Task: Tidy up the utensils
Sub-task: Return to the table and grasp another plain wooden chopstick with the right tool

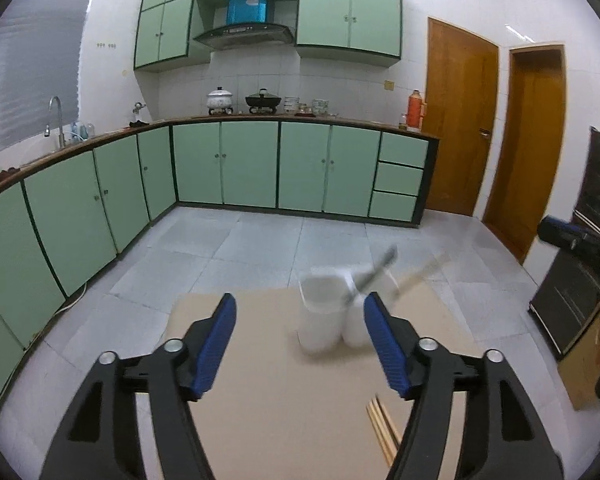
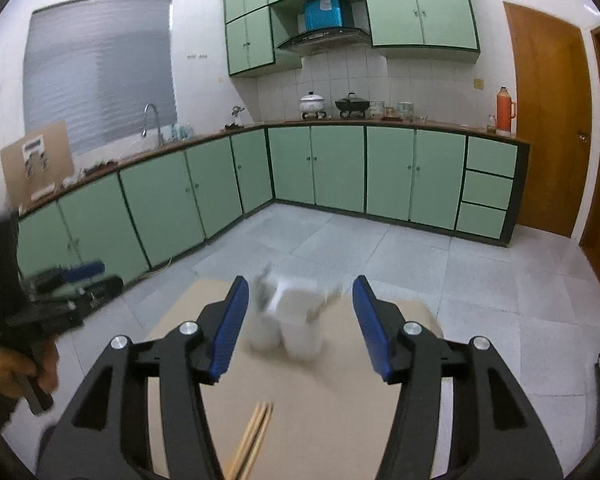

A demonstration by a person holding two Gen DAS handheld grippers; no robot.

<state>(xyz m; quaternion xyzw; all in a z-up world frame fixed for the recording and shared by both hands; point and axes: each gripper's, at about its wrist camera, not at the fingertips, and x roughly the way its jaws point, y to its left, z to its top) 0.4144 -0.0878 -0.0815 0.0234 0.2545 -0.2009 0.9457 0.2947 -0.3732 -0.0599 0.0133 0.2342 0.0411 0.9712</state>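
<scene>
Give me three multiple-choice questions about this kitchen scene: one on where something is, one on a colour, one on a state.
1. Where do the loose chopsticks lie?
A. in the sink
B. on the tan board, nearer the cameras than the white holders
C. on the floor

2. What colour are the cabinet doors?
A. green
B. red
C. white

3. How is the right claw?
A. shut on chopsticks
B. shut on a holder
C. open, holding nothing

Answers: B, the sticks rest on the board below the holders; A, every cabinet front is pale green; C, its blue pads stand apart with nothing pressed between.

two white cups [image 2: 286, 330], three loose chopsticks [image 2: 252, 436], two grippers [image 2: 300, 292].
</scene>
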